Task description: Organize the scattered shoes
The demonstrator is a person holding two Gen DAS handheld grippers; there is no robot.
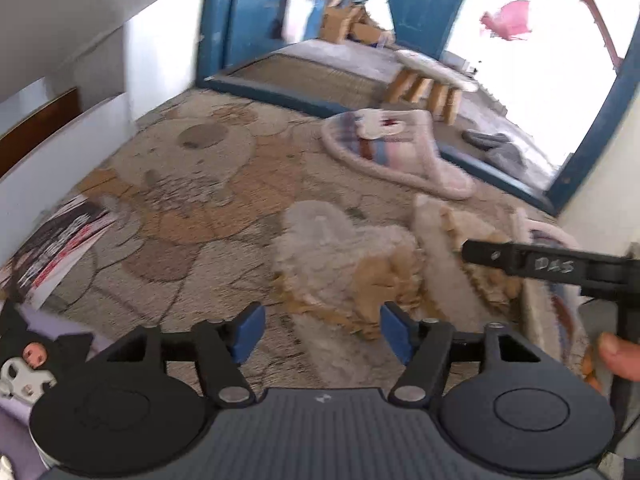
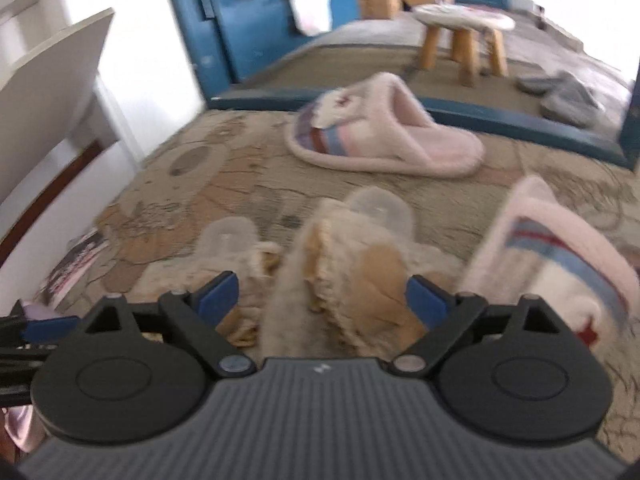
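Right wrist view: the right gripper (image 2: pixel 323 295) stands spread at lower centre, a fluffy cream slipper (image 2: pixel 352 272) between its blue pads, not visibly pinched. Its mate (image 2: pixel 228 248) lies just left. One pink striped slipper (image 2: pixel 384 136) sits upper centre, another (image 2: pixel 560 256) at right. In the left wrist view, the left gripper (image 1: pixel 322 334) gapes, pinching nothing, over the patterned rug (image 1: pixel 192 184).
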